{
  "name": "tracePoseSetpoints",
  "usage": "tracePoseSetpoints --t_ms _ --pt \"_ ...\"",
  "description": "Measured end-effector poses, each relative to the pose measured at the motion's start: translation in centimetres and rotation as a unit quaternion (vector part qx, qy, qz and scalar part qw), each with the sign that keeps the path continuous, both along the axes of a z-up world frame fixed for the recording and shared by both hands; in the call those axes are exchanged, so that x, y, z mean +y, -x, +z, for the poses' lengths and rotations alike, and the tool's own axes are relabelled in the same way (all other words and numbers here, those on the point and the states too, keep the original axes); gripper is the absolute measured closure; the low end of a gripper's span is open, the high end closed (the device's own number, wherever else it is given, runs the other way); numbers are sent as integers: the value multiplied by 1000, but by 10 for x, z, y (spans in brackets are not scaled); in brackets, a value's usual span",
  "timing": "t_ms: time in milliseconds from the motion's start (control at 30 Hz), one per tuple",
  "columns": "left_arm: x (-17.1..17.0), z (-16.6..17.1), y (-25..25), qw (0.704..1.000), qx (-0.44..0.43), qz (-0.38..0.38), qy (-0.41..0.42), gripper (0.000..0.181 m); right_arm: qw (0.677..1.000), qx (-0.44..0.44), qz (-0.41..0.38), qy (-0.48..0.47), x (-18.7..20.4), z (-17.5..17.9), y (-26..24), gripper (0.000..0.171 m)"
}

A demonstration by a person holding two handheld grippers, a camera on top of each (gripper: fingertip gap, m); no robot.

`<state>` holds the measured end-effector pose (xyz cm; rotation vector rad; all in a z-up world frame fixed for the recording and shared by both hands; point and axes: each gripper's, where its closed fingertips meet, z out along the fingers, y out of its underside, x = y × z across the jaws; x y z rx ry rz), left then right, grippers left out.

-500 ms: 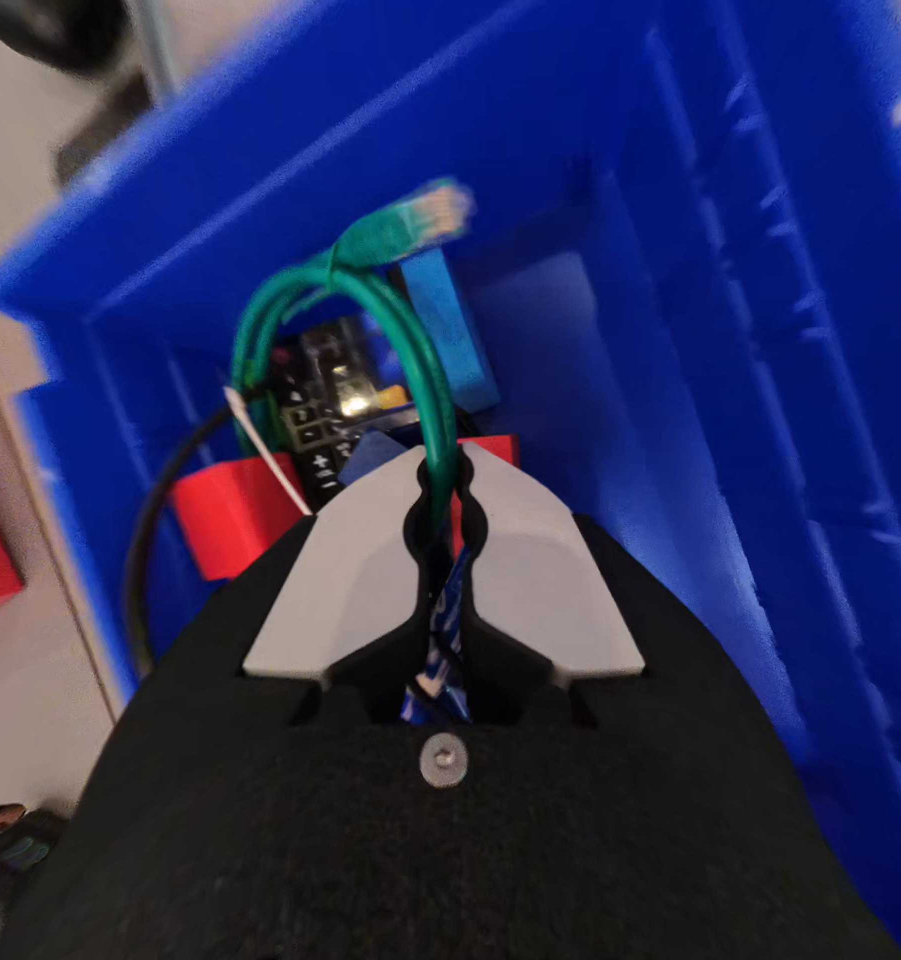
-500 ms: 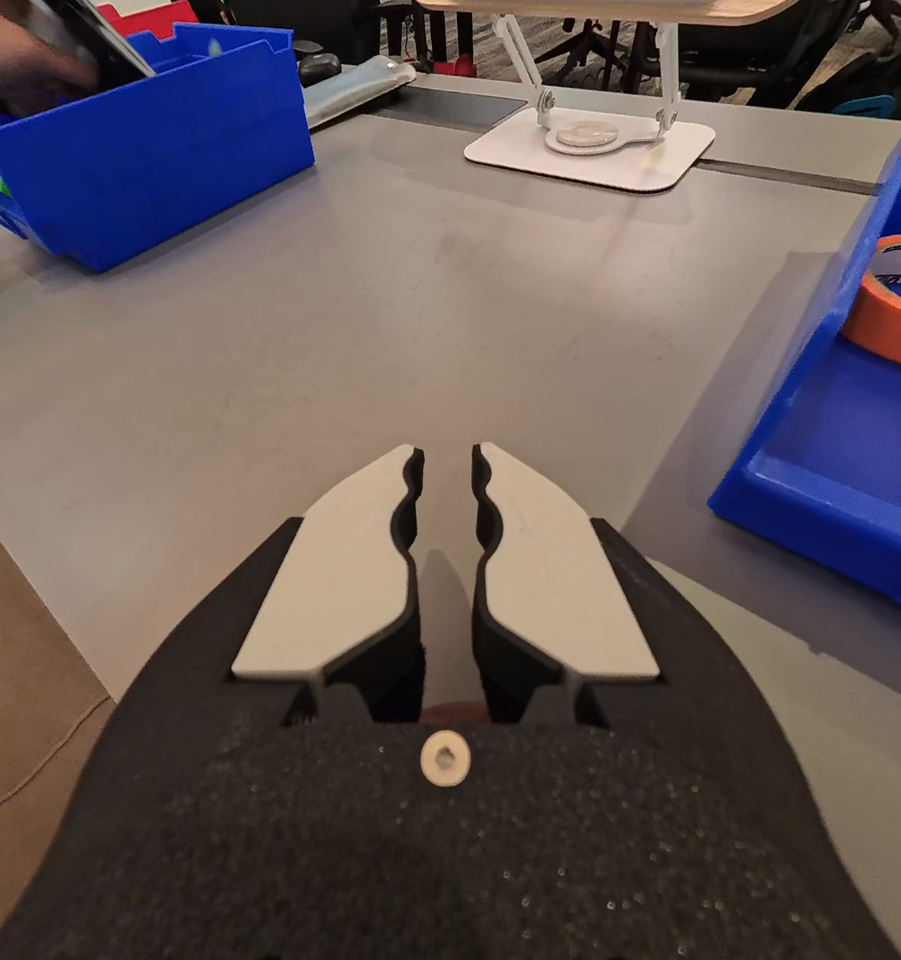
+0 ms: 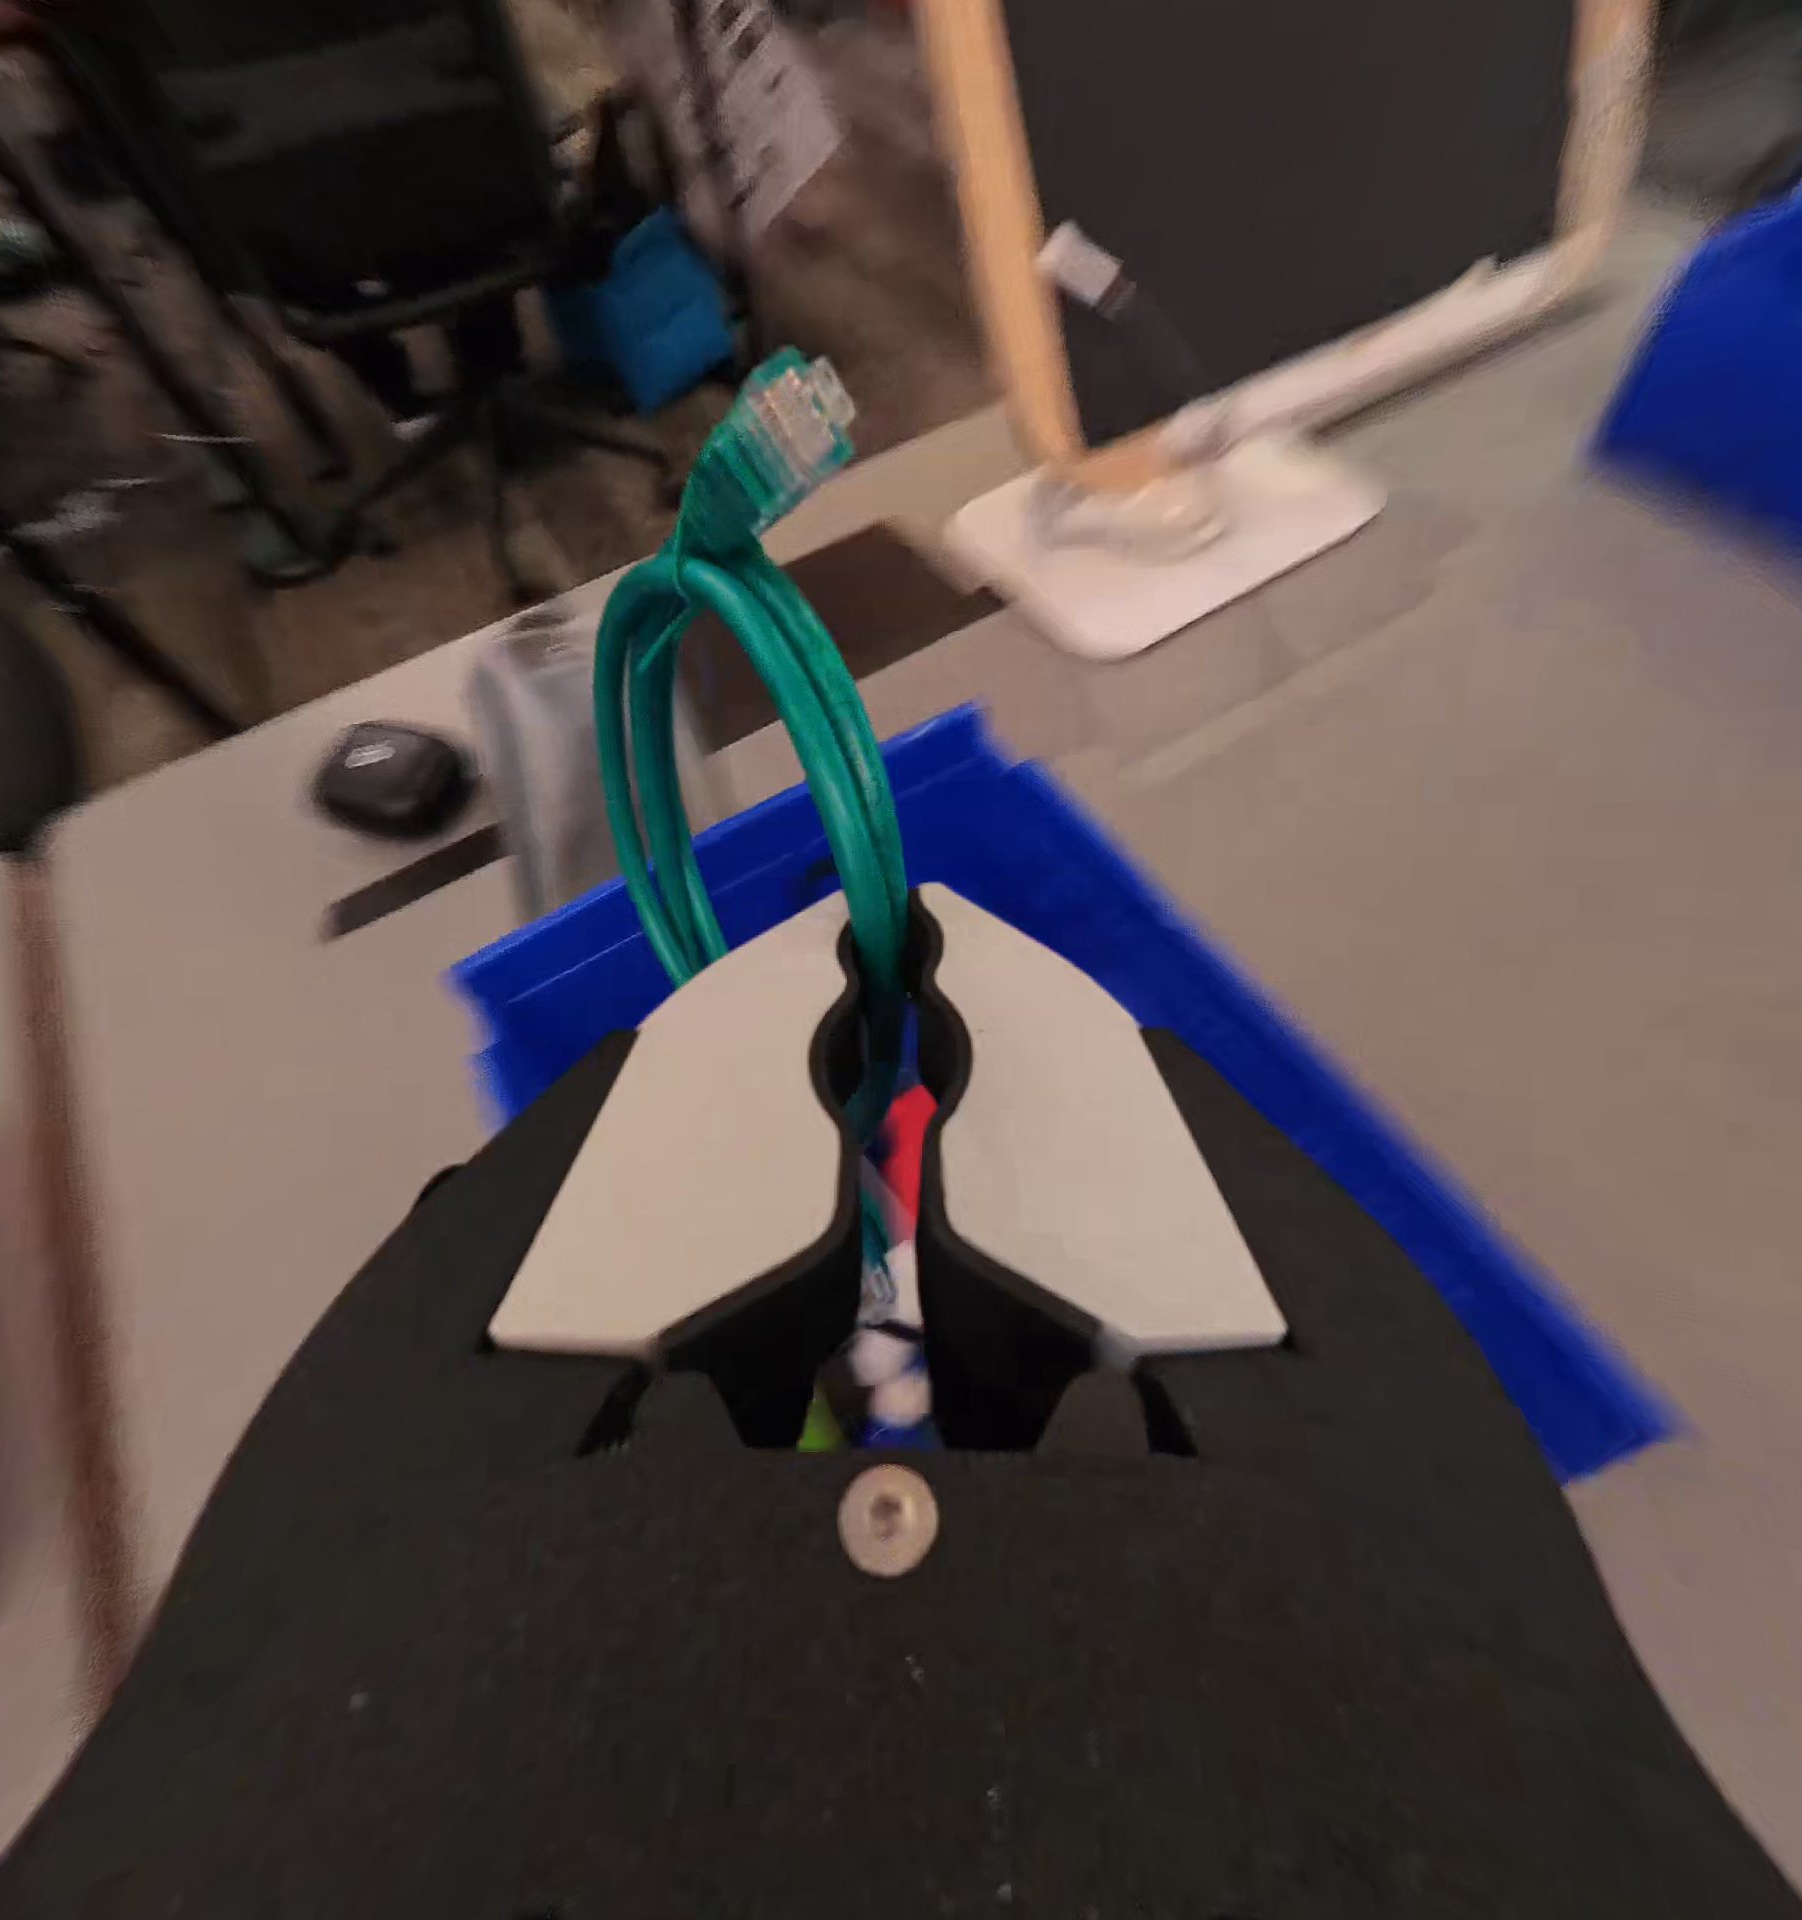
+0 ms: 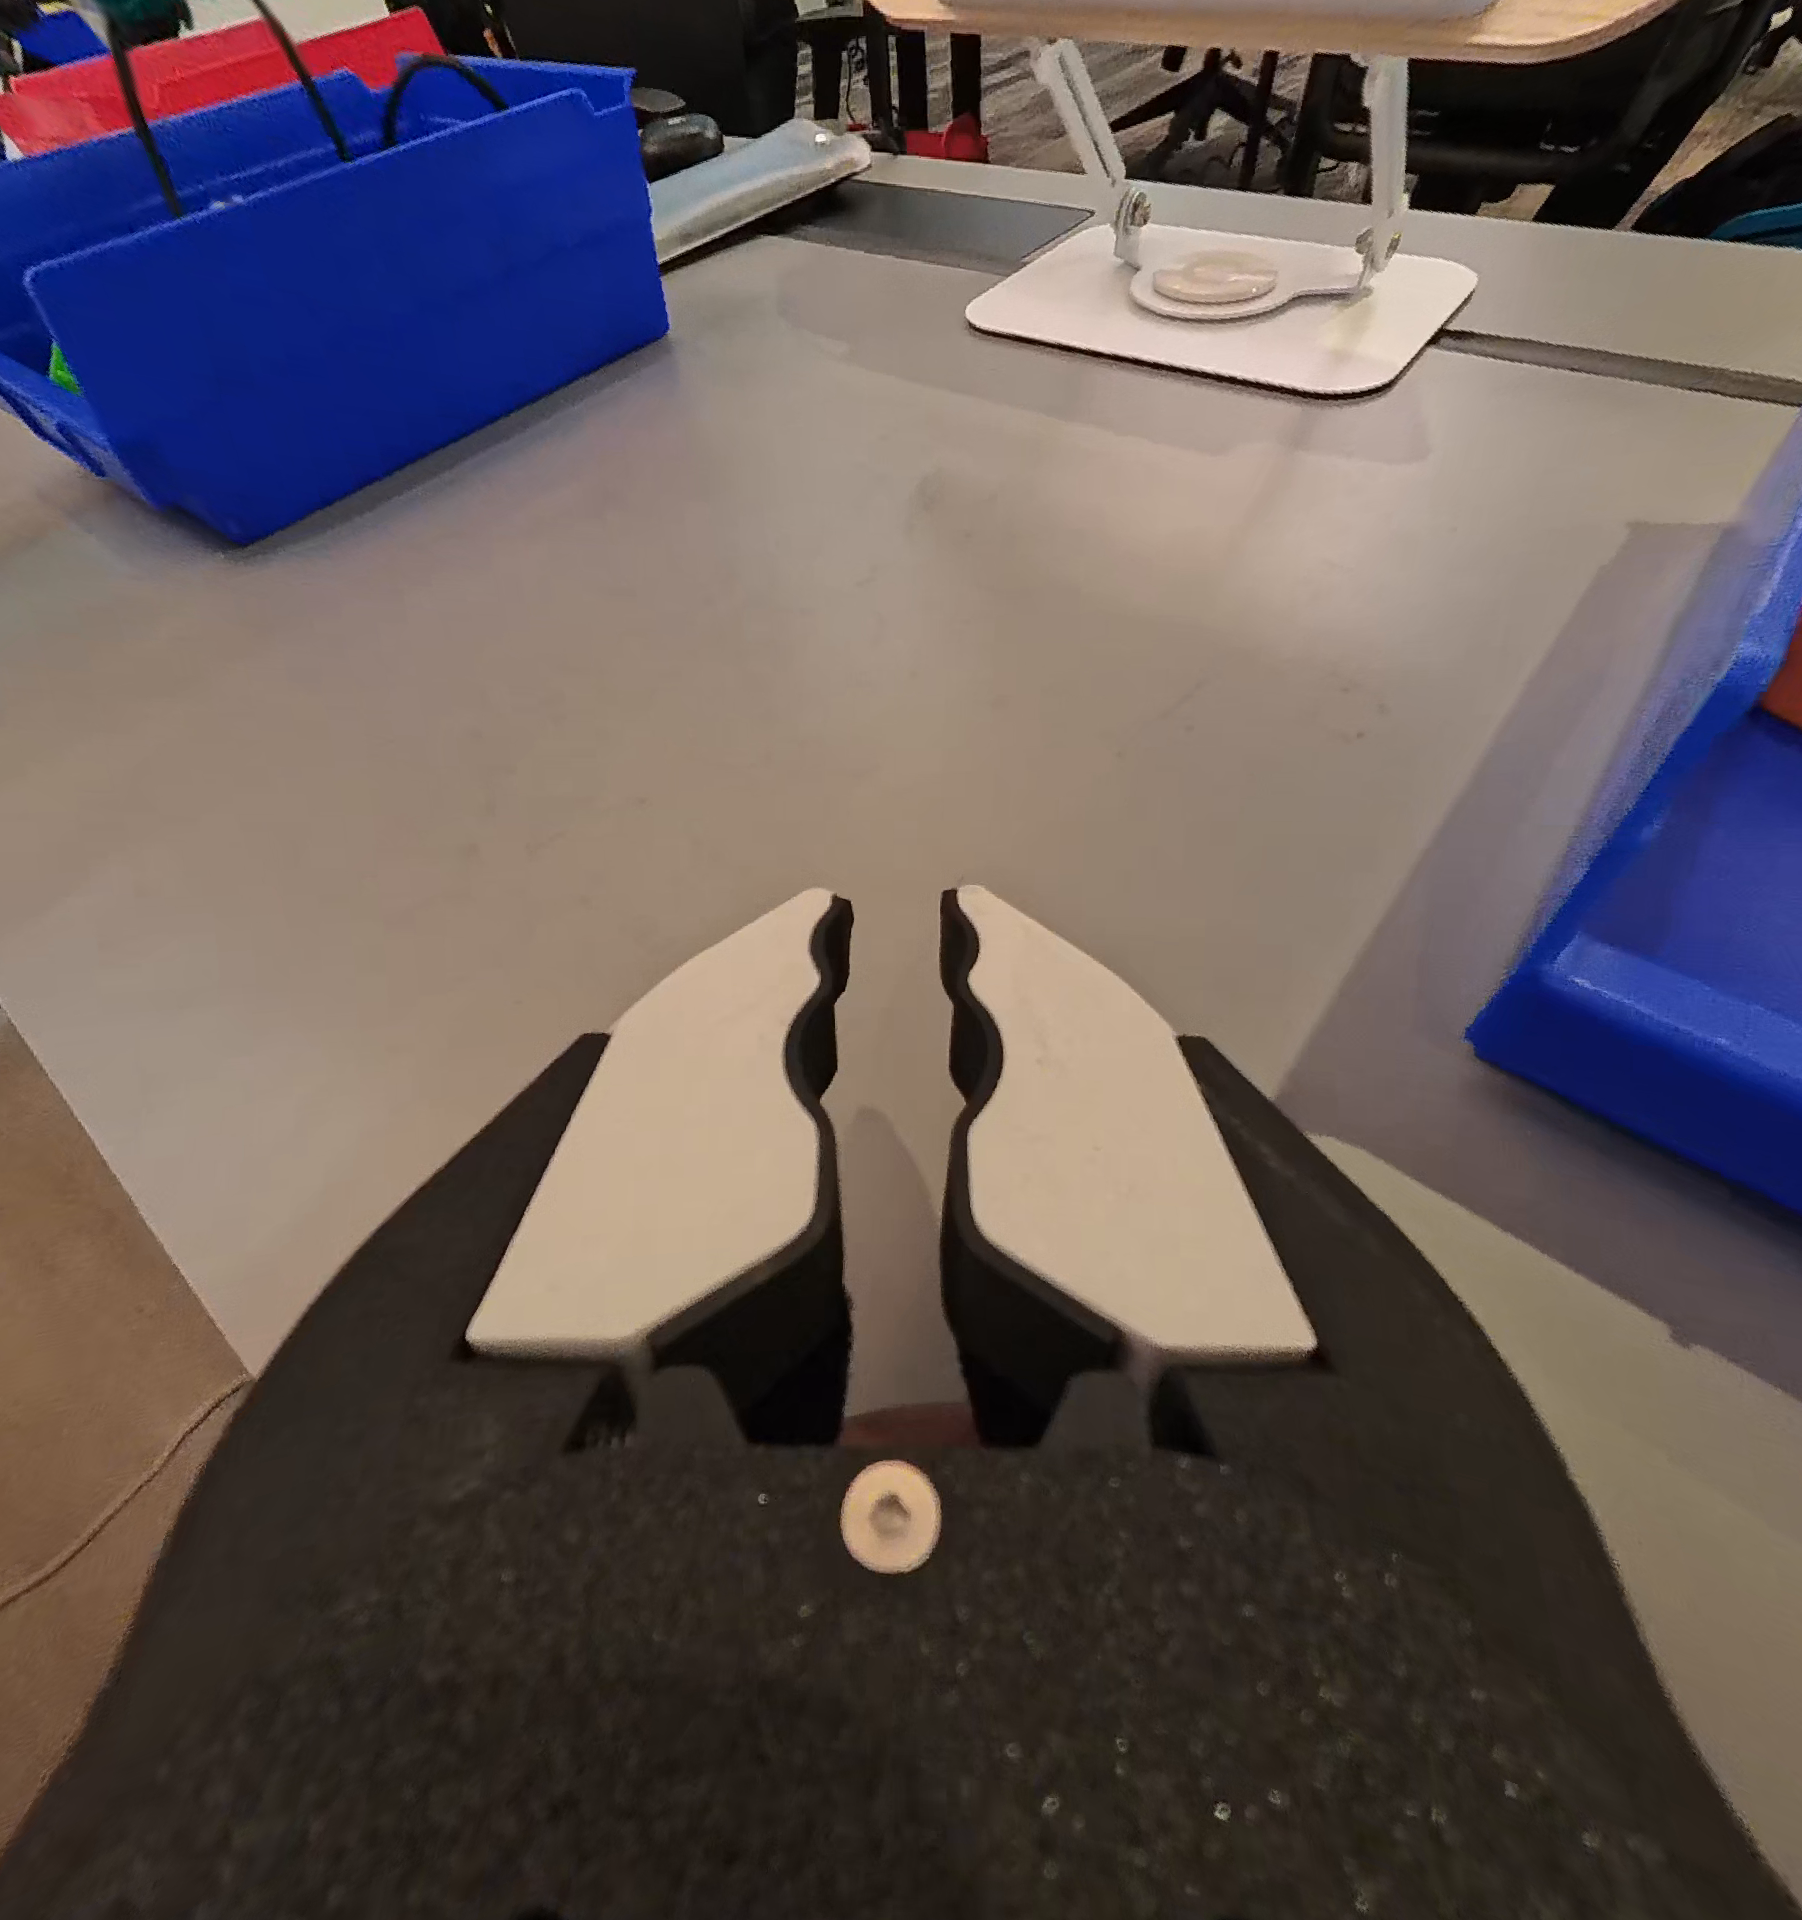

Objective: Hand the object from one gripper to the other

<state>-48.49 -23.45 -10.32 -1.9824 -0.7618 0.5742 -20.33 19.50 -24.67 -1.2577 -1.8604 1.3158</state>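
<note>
While the left gripper (image 3: 892, 914) pinches the coiled green ethernet cable (image 3: 772, 727) above the blue bin (image 3: 1240, 987), the right gripper (image 4: 895, 914) hovers empty, slightly parted, over the grey table (image 4: 772, 644). The handover awaits: both must converge, the right spreading wider.

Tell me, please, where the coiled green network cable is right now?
In the left wrist view, the coiled green network cable is pinched between the left gripper's closed fingers, looping above the blue plastic bin.
</note>
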Motion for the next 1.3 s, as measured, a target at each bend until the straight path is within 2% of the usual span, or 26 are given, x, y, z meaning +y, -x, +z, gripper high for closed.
tracePoseSetpoints --t_ms 100,200,233,267,333,433,500,600,667,800,1000,1067,1200,1300 --pt "-31 -18 0 979 45 44 194 176 1000 2 1 -10 -1 0 -1 155" --pt "-36 -21 -8 959 72 40 270 176 1000 2 2 -13 -2 -1 -2 155" --pt "-30 -18 -12 962 79 26 260 176 1000 2 3 -13 -3 -1 -2 155" --pt "-19 -12 -18 973 81 5 216 176 1000 2 3 -14 -3 -1 -2 155" --pt "4 8 -32 991 74 -34 103 176 1000 2 3 -16 -4 -1 -2 155" --pt "27 44 -50 993 63 -85 -47 177 1000 6 4 -20 -4 0 -4 155" --pt "41 70 -67 977 60 -139 -150 175 1000 8 5 -22 -5 1 -5 155" --pt "53 106 -95 927 49 -226 -296 177 1000 8 7 -19 -5 2 -6 155" --pt "52 115 -99 902 41 -240 -357 177 1000 8 6 -18 -4 1 -7 155" --pt "59 90 -93 929 67 -202 -301 177 1000 6 6 -20 -3 0 -8 155" --pt "78 82 -116 910 43 -252 -327 177 1000 6 13 -22 -8 -1 -8 154" --pt "82 76 -120 914 42 -257 -311 177 1000 4 24 0 -16 2 -7 151" --pt "88 74 -130 915 31 -277 -293 177 990 8 108 87 -64 21 -2 145" --pt "92 80 -138 919 29 -284 -273 177 978 18 188 84 -115 41 14 142"
